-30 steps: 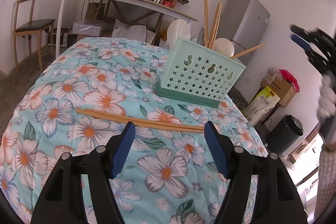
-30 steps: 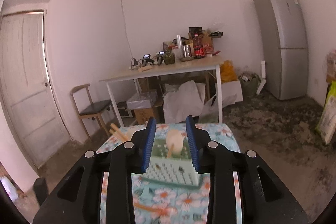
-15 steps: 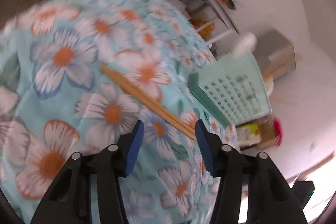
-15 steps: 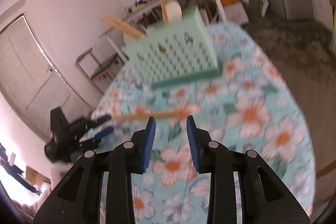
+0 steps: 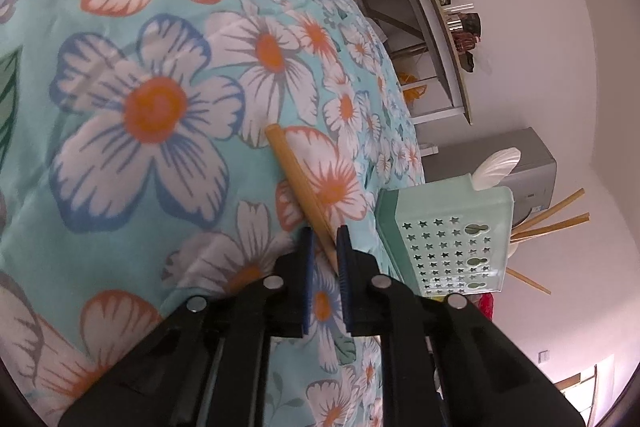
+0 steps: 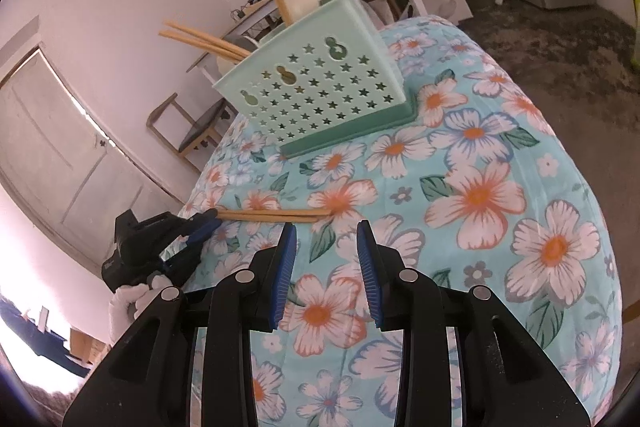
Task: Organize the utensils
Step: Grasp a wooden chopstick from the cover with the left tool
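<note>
**Chopsticks pinched at one end on the flowered cloth**

A table is covered by a turquoise cloth printed with large orange-centred flowers. Toward its far side a mint-green utensil basket with star-shaped holes is seen upright, with several chopsticks and a white spoon standing in it. A pair of wooden chopsticks is laid flat on the cloth, well apart from the basket and in front of it. The left gripper, held by a white-gloved hand, has just been closing, and its blue pads are narrowed onto one end of that pair. The right gripper is held just short of the other end, its jaws partly apart with nothing between them.
</note>
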The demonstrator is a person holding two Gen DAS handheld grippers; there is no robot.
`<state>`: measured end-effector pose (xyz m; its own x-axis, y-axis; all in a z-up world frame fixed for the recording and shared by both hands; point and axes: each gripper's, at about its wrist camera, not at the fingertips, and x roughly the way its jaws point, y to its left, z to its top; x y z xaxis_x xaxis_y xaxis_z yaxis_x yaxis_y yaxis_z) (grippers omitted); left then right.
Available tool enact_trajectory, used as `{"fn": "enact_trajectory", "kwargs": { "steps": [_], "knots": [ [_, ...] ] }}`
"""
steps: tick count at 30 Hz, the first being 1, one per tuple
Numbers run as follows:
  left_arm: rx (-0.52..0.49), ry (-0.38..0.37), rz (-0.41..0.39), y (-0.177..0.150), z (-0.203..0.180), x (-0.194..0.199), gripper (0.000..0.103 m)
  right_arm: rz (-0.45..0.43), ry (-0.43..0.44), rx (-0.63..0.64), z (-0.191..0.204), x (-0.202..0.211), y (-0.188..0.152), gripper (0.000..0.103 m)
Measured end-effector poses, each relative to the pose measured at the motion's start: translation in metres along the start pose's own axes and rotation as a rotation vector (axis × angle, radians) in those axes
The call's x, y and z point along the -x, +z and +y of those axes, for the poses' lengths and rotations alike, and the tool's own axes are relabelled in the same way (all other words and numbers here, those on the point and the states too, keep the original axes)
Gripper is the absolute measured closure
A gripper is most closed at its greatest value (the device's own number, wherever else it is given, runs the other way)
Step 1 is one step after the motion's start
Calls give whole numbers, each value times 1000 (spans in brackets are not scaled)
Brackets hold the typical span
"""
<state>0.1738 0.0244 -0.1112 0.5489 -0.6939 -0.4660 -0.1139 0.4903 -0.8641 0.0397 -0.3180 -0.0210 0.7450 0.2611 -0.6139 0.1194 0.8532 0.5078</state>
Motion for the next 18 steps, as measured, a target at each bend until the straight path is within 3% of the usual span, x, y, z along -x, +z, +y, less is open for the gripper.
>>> {"fn": "enact_trajectory", "kwargs": {
  "steps": [7, 18],
  "knots": [
    [-1, 15, 34, -11, -3, 10, 93, -9, -2, -7, -2, 7, 1, 71],
    [97, 22, 141, -25, 18, 52, 91, -19, 7, 14, 9, 12, 2, 71]
  ]
}}
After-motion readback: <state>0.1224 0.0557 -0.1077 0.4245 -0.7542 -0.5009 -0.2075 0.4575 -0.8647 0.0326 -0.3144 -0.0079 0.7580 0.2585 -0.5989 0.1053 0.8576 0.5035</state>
